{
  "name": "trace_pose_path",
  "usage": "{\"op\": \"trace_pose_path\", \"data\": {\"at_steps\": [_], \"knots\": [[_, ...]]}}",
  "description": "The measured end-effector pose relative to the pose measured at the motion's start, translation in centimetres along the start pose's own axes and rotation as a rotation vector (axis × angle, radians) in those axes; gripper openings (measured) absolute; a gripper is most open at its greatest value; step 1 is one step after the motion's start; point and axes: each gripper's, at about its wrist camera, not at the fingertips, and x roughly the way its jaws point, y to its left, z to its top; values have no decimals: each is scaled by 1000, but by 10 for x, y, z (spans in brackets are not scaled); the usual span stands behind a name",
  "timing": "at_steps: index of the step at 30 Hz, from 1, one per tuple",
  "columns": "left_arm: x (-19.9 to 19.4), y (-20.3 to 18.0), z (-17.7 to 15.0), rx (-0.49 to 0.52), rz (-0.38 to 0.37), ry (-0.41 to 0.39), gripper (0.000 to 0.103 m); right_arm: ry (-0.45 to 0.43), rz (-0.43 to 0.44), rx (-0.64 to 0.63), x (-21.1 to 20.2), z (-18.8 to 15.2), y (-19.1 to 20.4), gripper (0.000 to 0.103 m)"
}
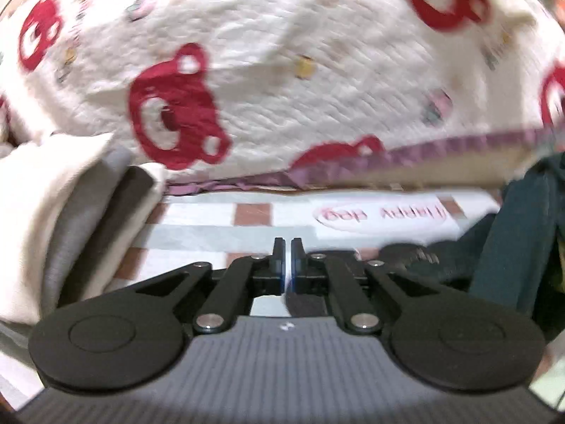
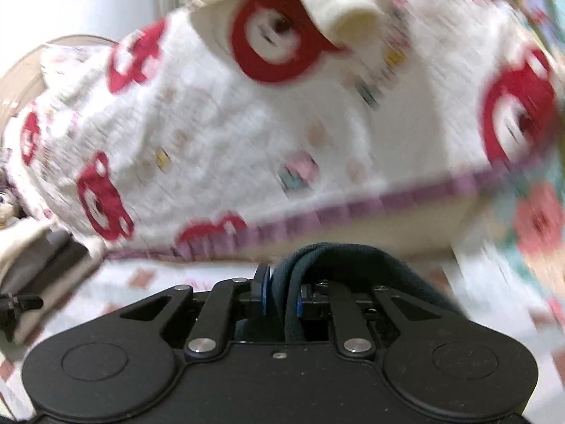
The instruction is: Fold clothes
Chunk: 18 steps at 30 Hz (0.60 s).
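A fold of dark garment (image 2: 335, 265) is pinched between the fingers of the right gripper (image 2: 282, 295), apparently so that its edge can be carried for a fold; the rest of it trails out of frame below. In the left view the same dark cloth lies at the right on the checked sheet (image 1: 219, 219). The left gripper (image 1: 287, 258) is pressed nearly together with nothing seen between its fingers. Beyond, a bear-print quilt (image 1: 282, 70) fills both views. Motion blur obscures detail, and the garment's kind cannot be told.
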Motion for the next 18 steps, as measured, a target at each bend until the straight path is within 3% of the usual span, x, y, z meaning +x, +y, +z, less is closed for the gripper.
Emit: {"op": "trace_pose_path", "data": {"at_steps": [1, 4, 7, 10, 14, 18], "knots": [[-2, 10, -1, -50, -35, 10, 14, -24, 23, -36, 5, 9, 6, 17], [3, 20, -28, -166, -171, 94, 55, 10, -11, -175, 34, 17, 13, 14], [18, 9, -59, -186, -261, 235, 57, 114, -116, -241, 60, 5, 11, 13], [31, -13, -79, -141, -339, 357, 59, 130, -167, -174, 54, -13, 0, 14], [35, -53, -95, -16, -396, 419, 74, 136, -178, -102, 28, -37, -16, 16], [32, -83, -106, 150, -369, 426, 85, 176, -213, -64, 9, -59, -32, 23]]}}
